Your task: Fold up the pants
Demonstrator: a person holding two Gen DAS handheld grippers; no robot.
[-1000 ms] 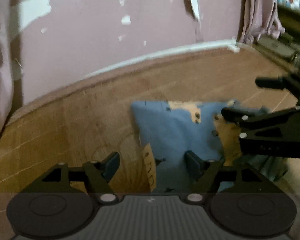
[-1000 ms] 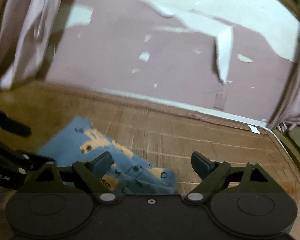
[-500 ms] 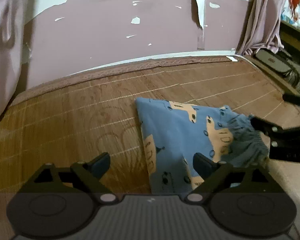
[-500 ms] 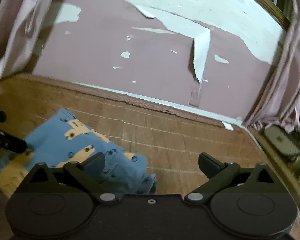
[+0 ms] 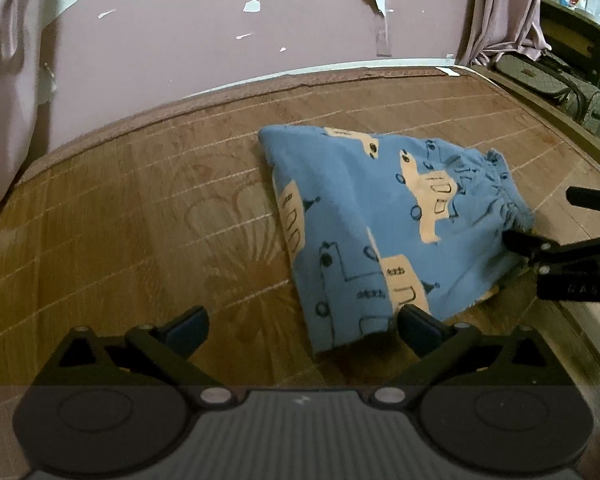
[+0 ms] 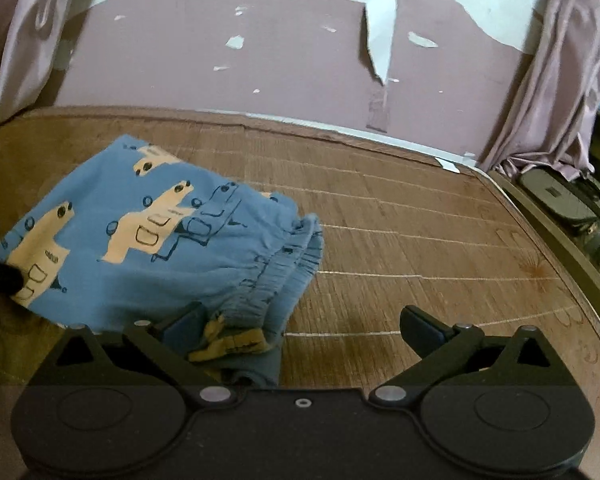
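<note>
Folded blue pants [image 5: 360, 208] with a beige vehicle print lie flat on the woven mat [image 5: 140, 220]. Their gathered waistband [image 6: 292, 260] faces right. My left gripper [image 5: 302, 324] hovers at the pants' near corner with its jaws opening, and the cloth edge sits by the right finger without being pinched. My right gripper [image 6: 302, 322] stands open wide. The waistband's near end and a yellow label [image 6: 228, 344] rest against its left finger [image 6: 184, 320], unclamped. The right gripper [image 5: 552, 218] also shows at the waistband side in the left wrist view.
A pink wall [image 5: 220, 40] with peeling paint runs behind the mat. Curtains [image 6: 548, 100] hang at both sides. A grey bag [image 6: 560, 200] lies beyond the bed's right edge [image 6: 560, 248]. Bare mat [image 6: 420, 220] stretches to the right of the pants.
Both grippers have opened wider and drawn back toward the near side. The pants now lie released on the mat, and the right gripper has slid off toward the waistband end.
</note>
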